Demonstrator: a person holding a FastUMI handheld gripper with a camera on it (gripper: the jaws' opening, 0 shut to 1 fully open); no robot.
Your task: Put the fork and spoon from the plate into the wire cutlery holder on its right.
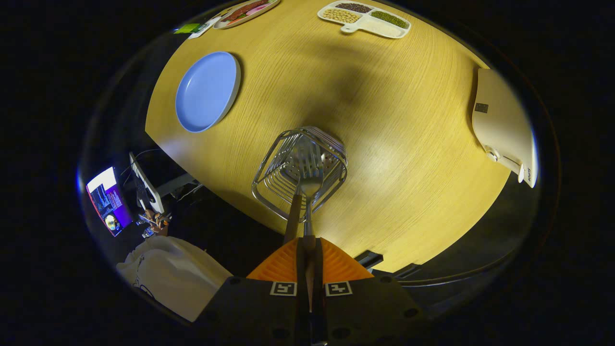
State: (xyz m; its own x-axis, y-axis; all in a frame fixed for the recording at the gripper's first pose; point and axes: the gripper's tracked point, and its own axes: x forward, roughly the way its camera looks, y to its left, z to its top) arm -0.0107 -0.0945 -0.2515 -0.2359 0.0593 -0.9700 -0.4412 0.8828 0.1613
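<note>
My gripper (pixel 308 240) is clamped on the handle of a utensil (pixel 310 185), fork or spoon I cannot tell. Its long axis runs straight ahead, head poised over the wire holder (pixel 300 173) just beyond my fingers. A second handle (pixel 293 216) leans in the holder. The blue plate (pixel 207 91), far left, is empty. Open desk (pixel 408 144) lies all around.

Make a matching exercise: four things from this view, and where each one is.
1. fork
2. plate
3. holder
4. divided tray

a. far across the table, holding beans
b. just ahead of the gripper, on the table
c. held in the shut gripper, head in the holder
d. empty, beyond the holder

1-c, 2-d, 3-b, 4-a
</note>
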